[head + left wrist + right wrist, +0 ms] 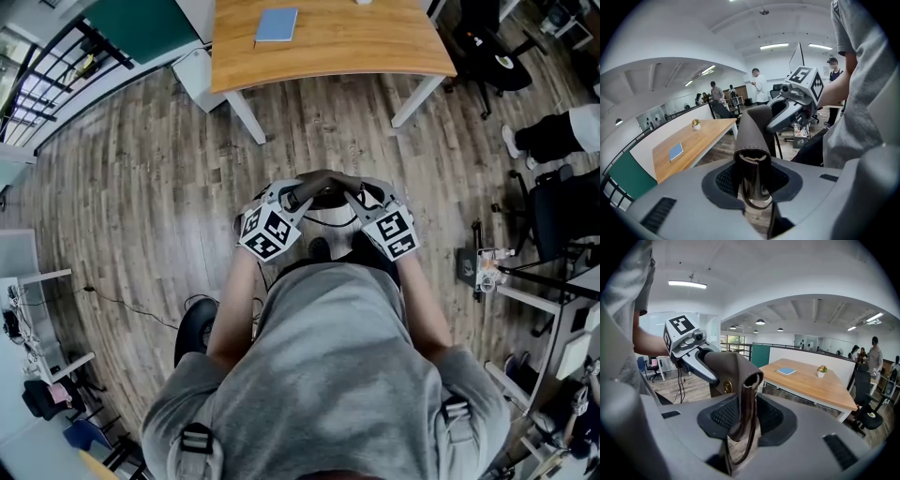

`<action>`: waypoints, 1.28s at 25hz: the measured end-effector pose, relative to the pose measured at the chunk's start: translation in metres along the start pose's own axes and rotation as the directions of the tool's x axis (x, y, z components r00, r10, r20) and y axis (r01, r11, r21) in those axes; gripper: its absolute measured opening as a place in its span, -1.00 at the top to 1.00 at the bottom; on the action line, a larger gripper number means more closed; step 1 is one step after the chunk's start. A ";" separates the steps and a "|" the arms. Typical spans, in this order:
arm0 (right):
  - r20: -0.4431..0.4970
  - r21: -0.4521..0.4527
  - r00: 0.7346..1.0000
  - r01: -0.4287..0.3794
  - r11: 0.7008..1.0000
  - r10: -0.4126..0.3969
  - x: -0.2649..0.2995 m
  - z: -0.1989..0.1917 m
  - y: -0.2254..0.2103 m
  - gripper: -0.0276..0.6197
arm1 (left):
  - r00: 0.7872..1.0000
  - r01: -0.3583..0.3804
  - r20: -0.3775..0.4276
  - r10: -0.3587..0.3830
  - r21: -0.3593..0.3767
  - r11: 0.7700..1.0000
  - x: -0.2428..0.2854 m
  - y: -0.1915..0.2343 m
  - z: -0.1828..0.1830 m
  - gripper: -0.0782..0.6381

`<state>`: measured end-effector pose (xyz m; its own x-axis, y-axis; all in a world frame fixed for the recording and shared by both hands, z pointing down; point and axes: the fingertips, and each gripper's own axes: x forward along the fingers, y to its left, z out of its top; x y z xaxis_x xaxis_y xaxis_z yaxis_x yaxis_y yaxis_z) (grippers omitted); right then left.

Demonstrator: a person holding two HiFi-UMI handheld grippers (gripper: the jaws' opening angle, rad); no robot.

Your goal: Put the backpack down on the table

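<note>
Between the person and the table [375,47] at the far side lies a wide band of wooden floor [141,187] with nothing standing on it. The tabletop is mostly free – only a blue notebook [277,24] at its far-left part and a small potted plant [821,370] at the far edge take room. Below, white table legs [246,117] slant outward, and a white cabinet [199,75] stands just left of them. The right side is crowded – a black office chair [492,52], a person's legs [553,136], stands. A black railing [56,66] closes the far left. The brown strap [323,178] fills the jaws of the left gripper [302,195] and the right gripper [354,197].
</note>
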<state>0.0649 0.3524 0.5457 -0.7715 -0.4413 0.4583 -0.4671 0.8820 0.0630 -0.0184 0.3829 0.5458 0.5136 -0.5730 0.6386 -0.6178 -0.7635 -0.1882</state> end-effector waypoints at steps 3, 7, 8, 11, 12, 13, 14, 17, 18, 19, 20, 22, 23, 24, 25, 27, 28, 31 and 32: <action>0.001 0.009 1.000 -0.007 1.000 0.007 0.003 0.000 0.001 0.55 | 1.000 0.003 -0.006 -0.003 0.002 1.000 0.002 0.002 -0.002 0.44; 0.007 -0.010 1.000 -0.010 1.000 0.010 0.013 0.002 -0.012 0.55 | 1.000 -0.015 -0.009 0.015 0.002 1.000 0.008 0.013 0.000 0.44; 0.007 -0.015 1.000 -0.012 1.000 0.012 0.016 0.005 -0.015 0.55 | 1.000 -0.022 -0.008 0.022 -0.001 1.000 0.010 0.018 0.001 0.44; 0.005 -0.021 1.000 -0.023 1.000 0.023 0.019 0.014 -0.024 0.55 | 1.000 -0.024 0.004 0.024 -0.012 1.000 0.014 0.027 0.007 0.44; 0.004 -0.024 1.000 -0.024 0.999 0.024 0.020 0.015 -0.030 0.55 | 1.000 -0.023 0.005 0.023 -0.013 1.000 0.017 0.030 0.010 0.44; 0.004 -0.025 1.000 -0.025 0.999 0.025 0.022 0.017 -0.035 0.55 | 1.000 -0.025 0.004 0.025 -0.012 1.000 0.020 0.035 0.012 0.44; 0.004 -0.025 1.000 -0.026 0.999 0.026 0.024 0.017 -0.041 0.55 | 1.000 -0.028 0.001 0.028 -0.011 1.000 0.024 0.040 0.015 0.44; 0.006 -0.019 1.000 -0.022 1.000 0.022 0.030 0.017 -0.059 0.55 | 1.000 -0.030 0.003 0.030 -0.016 0.999 0.038 0.050 0.021 0.44; 0.005 -0.017 1.000 -0.019 1.000 0.019 0.031 0.016 -0.065 0.55 | 1.000 -0.028 0.005 0.028 -0.020 0.999 0.043 0.053 0.023 0.45; 0.003 -0.016 1.000 -0.016 1.000 0.016 0.032 0.016 -0.071 0.55 | 1.000 -0.027 0.007 0.027 -0.023 0.999 0.048 0.057 0.026 0.45; 0.000 -0.015 1.000 -0.016 1.000 0.016 0.034 0.015 -0.077 0.55 | 1.000 -0.026 0.005 0.026 -0.025 0.999 0.053 0.060 0.028 0.44; -0.009 -0.010 1.000 -0.020 1.000 0.020 0.038 0.012 -0.090 0.55 | 1.000 -0.022 -0.001 0.022 -0.024 0.999 0.064 0.066 0.032 0.44; -0.013 -0.007 1.000 -0.021 1.000 0.021 0.039 0.011 -0.096 0.55 | 1.000 -0.017 -0.003 0.017 -0.024 1.000 0.069 0.069 0.034 0.44; -0.016 -0.005 1.000 -0.021 1.000 0.021 0.041 0.011 -0.101 0.55 | 1.000 -0.012 -0.003 0.012 -0.026 1.000 0.073 0.071 0.036 0.45; -0.018 -0.004 1.000 -0.019 1.000 0.019 0.043 0.012 -0.107 0.55 | 1.000 -0.008 -0.003 0.008 -0.029 1.000 0.077 0.074 0.037 0.44; -0.019 -0.002 1.000 -0.017 1.000 0.017 0.048 0.013 -0.117 0.55 | 1.000 -0.004 -0.006 0.004 -0.035 0.999 0.084 0.082 0.041 0.44; -0.018 0.001 1.000 -0.016 1.000 0.016 0.050 0.014 -0.122 0.55 | 1.000 -0.004 -0.009 0.004 -0.035 0.999 0.087 0.086 0.043 0.44; -0.012 0.013 1.000 -0.016 1.000 0.016 0.057 0.015 -0.138 0.55 | 1.000 -0.002 -0.021 0.002 -0.026 1.000 0.098 0.099 0.049 0.44; -0.011 0.016 1.000 -0.018 1.000 0.018 0.060 0.016 -0.143 0.55 | 1.000 -0.003 -0.025 0.002 -0.025 1.000 0.101 0.104 0.051 0.44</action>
<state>0.0784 0.1967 0.5497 -0.7751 -0.4233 0.4691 -0.4600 0.8870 0.0403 -0.0010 0.2304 0.5525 0.4970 -0.5671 0.6568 -0.6337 -0.7543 -0.1717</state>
